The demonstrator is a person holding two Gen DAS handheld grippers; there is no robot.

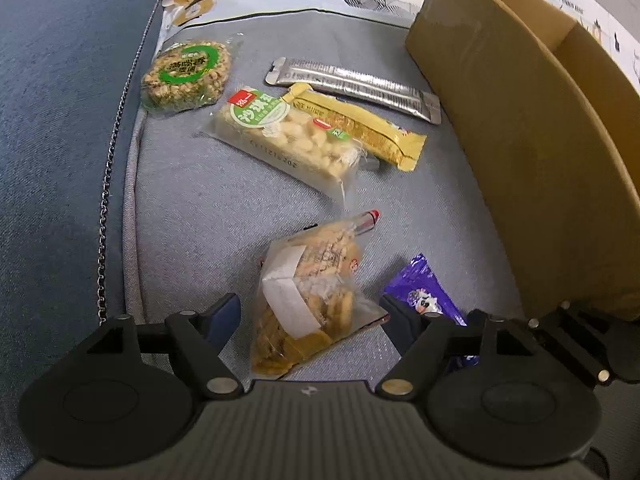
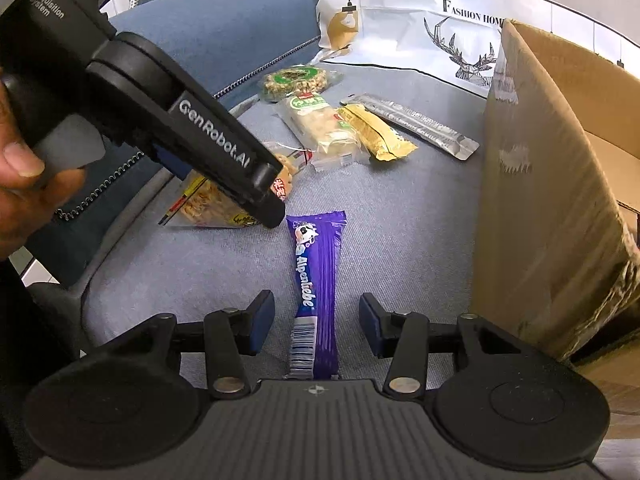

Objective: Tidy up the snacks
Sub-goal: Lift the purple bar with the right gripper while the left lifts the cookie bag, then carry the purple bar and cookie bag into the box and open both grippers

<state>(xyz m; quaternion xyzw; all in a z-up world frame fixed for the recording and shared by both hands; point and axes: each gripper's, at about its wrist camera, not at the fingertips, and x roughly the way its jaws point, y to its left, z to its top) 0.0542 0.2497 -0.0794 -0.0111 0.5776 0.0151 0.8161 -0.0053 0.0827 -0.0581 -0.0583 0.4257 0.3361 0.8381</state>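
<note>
Several snacks lie on a grey-blue sofa seat. My left gripper is open, its fingers either side of a clear bag of golden crackers, not closed on it. My right gripper is open, straddling the near end of a purple Alpenliebe candy stick, which also shows in the left wrist view. Farther back lie a round green-labelled rice cake, a pale nougat bar, a yellow bar and a silver sachet. The left gripper body covers part of the cracker bag.
An open cardboard box stands on the seat at the right, also in the right wrist view. A white deer-print cushion leans at the back. The blue sofa arm with a chain trim rises at the left.
</note>
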